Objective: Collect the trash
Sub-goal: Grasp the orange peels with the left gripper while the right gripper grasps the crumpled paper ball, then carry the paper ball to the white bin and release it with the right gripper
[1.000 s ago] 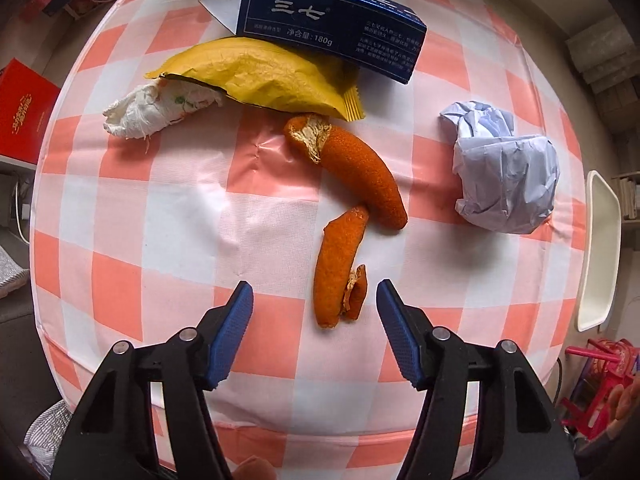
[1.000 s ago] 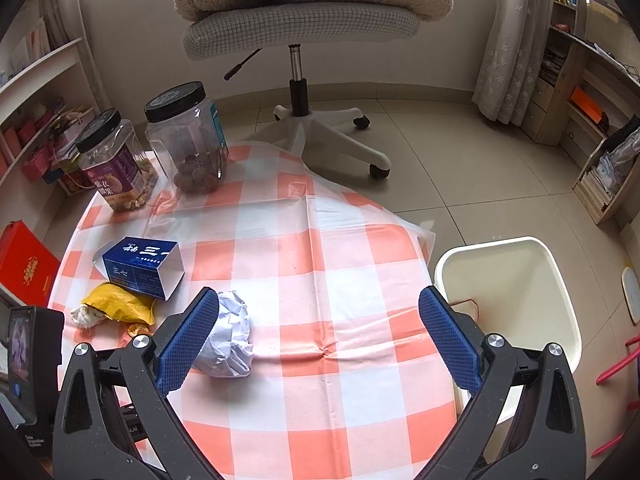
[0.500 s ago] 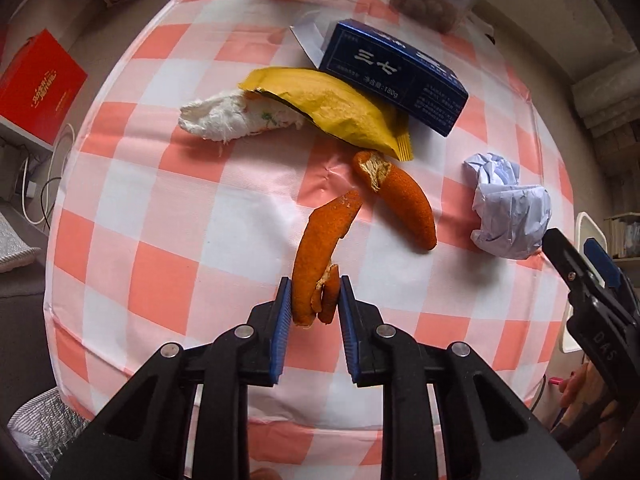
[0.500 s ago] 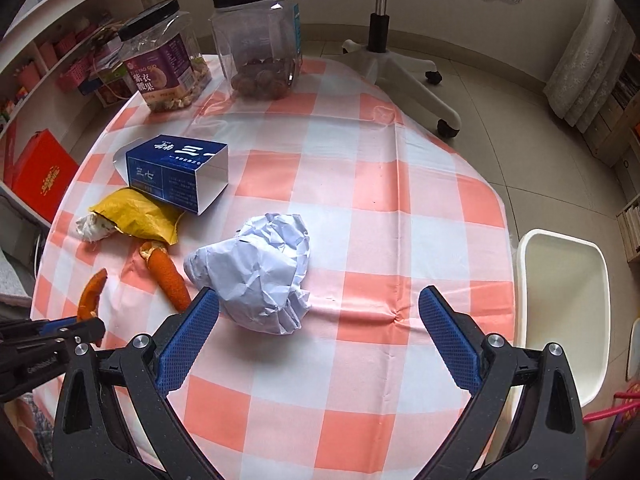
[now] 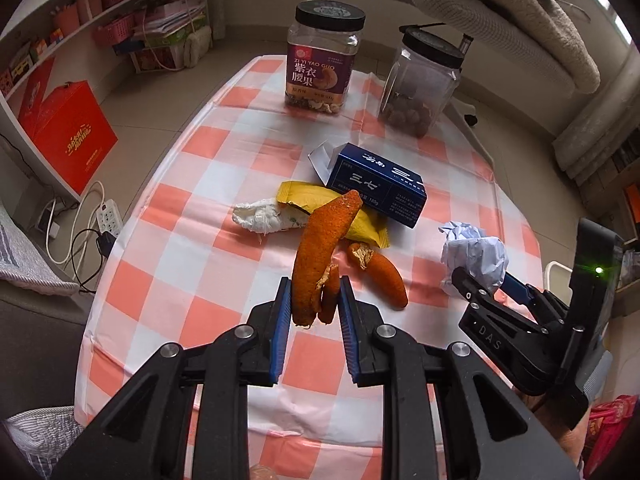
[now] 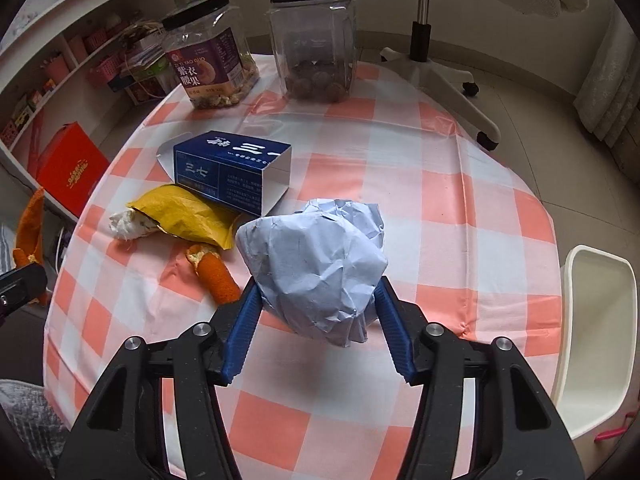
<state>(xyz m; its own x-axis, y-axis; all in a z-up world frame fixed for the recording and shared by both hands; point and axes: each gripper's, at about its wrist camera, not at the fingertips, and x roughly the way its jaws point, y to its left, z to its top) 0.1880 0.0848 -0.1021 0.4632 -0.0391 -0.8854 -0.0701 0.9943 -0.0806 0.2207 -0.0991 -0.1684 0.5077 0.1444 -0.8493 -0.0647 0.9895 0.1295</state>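
Left gripper (image 5: 312, 304): blue-padded fingers (image 5: 281, 312) clenched on the lower end of a long curled strip of orange peel (image 5: 320, 252), which stands up from the grip clear of the counter (image 5: 192, 240). Right gripper (image 6: 316, 316): its fingers (image 6: 245, 320) have just been closing, and the pads now press both flanks of a crumpled ball of pale blue-white paper (image 6: 316, 264), which bulges above and in front of them.

For a sound carry, the peel is better kept upright, since only its narrow lower end is pinched and a tilt could let it swing or slip. The paper ball is soft; a firm squeeze probably suffices, but a loose fold hangs beneath it and could catch on the cloth if the ball is dragged rather than raised.

Just beside the paper lies a second, shorter piece of orange peel (image 6: 214, 274) on the pink-and-white checked cloth. Beyond it rest a crinkled yellow wrapper (image 6: 184, 216), a white tissue wad (image 6: 130, 224) tucked under its edge, and an open dark blue carton (image 6: 232, 170).

The white plastic bin (image 6: 596, 320) stands off the counter's right edge, the likely destination; the right hand has the shorter path to it.
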